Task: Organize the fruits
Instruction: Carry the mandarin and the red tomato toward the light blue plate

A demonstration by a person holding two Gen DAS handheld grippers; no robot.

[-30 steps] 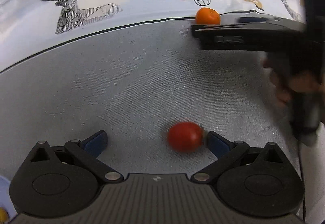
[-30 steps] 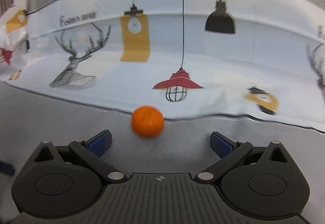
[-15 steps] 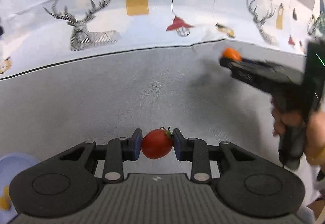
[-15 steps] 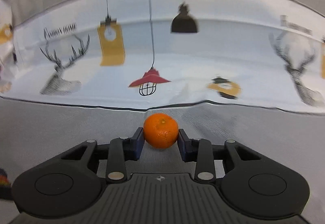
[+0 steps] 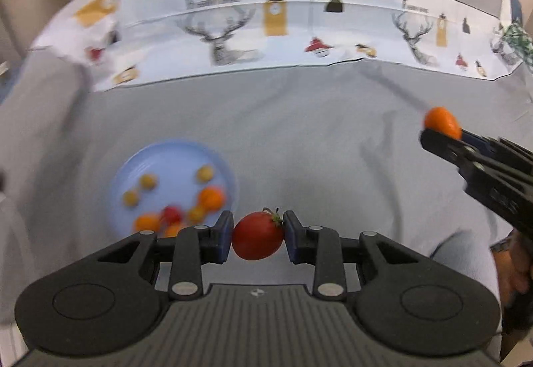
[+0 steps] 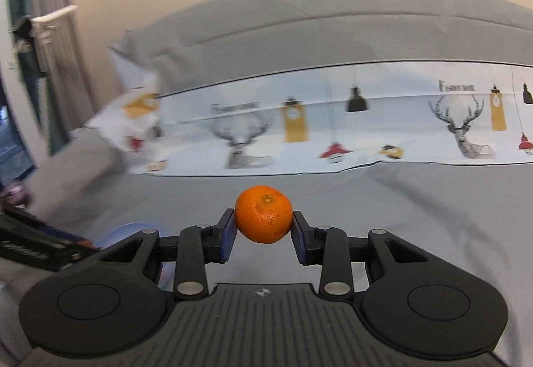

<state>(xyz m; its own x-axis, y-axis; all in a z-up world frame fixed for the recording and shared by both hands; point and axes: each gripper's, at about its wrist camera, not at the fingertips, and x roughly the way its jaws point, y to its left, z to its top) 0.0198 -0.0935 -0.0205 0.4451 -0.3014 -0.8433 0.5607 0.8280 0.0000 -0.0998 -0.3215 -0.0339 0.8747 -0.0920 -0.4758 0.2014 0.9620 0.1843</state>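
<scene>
Carrying two fruits at once, both off the cloth. Left gripper (image 5: 257, 235) clamped narrow on the red tomato (image 5: 257, 236), pads pressing its sides, stem end against the right-hand pad. Right gripper (image 6: 264, 227) clamped narrow on the mandarin (image 6: 264, 213), held near the pad tips with most of the fruit standing proud above them.

Risks, judged:
- Mandarin gripped below its middle; could roll up and out of the pads on a quick swing.
- Tomato soft; too hard a squeeze could split the skin.
- Blue plate (image 5: 213, 154), toward the near left of the grey cloth (image 5: 316, 134), already crowded with small fruits; a drop from height could knock them over the rim.
- Two grippers heading for one plate; could clash over it.

Against a second ago:
- Both sets of fingers then wide, tomato and mandarin lying loose on the cloth; closed on them since.
- Both fruits lifted since.
- Plate now fully visible from the left wrist; patterned sheet (image 5: 273, 44) along the far edge looks farther off.
</scene>
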